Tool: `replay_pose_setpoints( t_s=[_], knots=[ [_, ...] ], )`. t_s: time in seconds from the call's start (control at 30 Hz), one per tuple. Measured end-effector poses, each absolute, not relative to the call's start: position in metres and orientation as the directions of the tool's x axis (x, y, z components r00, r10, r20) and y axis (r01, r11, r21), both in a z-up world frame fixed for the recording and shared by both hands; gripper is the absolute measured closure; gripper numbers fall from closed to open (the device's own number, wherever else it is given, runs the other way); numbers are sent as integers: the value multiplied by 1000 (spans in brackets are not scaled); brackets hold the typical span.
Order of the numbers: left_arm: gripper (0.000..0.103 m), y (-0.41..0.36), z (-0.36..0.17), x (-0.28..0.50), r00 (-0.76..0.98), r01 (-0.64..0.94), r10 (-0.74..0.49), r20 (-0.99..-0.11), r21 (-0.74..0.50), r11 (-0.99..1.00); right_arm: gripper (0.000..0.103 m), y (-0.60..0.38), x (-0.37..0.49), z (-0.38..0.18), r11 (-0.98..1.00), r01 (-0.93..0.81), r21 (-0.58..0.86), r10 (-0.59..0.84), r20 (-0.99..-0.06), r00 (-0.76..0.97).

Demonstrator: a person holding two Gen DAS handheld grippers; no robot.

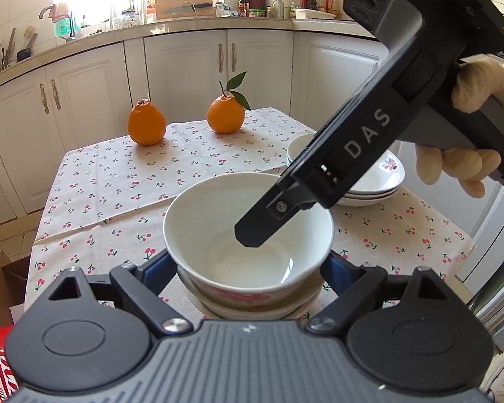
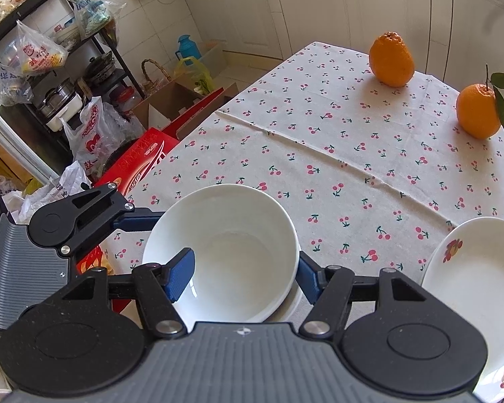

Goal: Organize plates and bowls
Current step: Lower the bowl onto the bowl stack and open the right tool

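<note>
The left gripper straddles the stacked white bowl, jaws spread just beside its sides. The right gripper pinches the bowl's wall, one finger inside. Right of the bowl sits a plate stack.

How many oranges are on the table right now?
2. One orange without leaves stands toward the far left of the cherry-print tablecloth; the other orange, with stem and leaves, stands to its right, near the far edge. None seems hidden.
</note>
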State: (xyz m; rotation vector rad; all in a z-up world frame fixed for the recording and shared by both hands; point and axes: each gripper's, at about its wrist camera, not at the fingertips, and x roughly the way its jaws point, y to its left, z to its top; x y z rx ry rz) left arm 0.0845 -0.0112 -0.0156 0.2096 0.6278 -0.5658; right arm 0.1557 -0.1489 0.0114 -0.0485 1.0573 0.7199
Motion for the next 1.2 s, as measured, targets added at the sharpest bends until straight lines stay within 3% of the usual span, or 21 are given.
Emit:
replay_pose_setpoints(
  t_s=[0.23, 0.3, 0.6, 1.2],
  knots=[
    [4, -12, -19, 86, 651, 567, -442, -617, 9, 824, 31, -151, 155, 11, 776, -558, 295, 516, -805, 293],
    [3, -11, -19, 85, 653, 572, -444, -614, 15, 820, 22, -151, 155, 11, 781, -555, 287, 511, -804, 303],
    [3, -4, -15, 79, 638, 596, -473, -607, 0, 803, 2, -154, 147, 15, 794, -558, 242, 494, -791, 360],
    [1, 34, -6, 56, 661, 598, -457, -596, 50, 800, 0, -148, 75, 28, 758, -650, -42, 424, -726, 542]
  ],
)
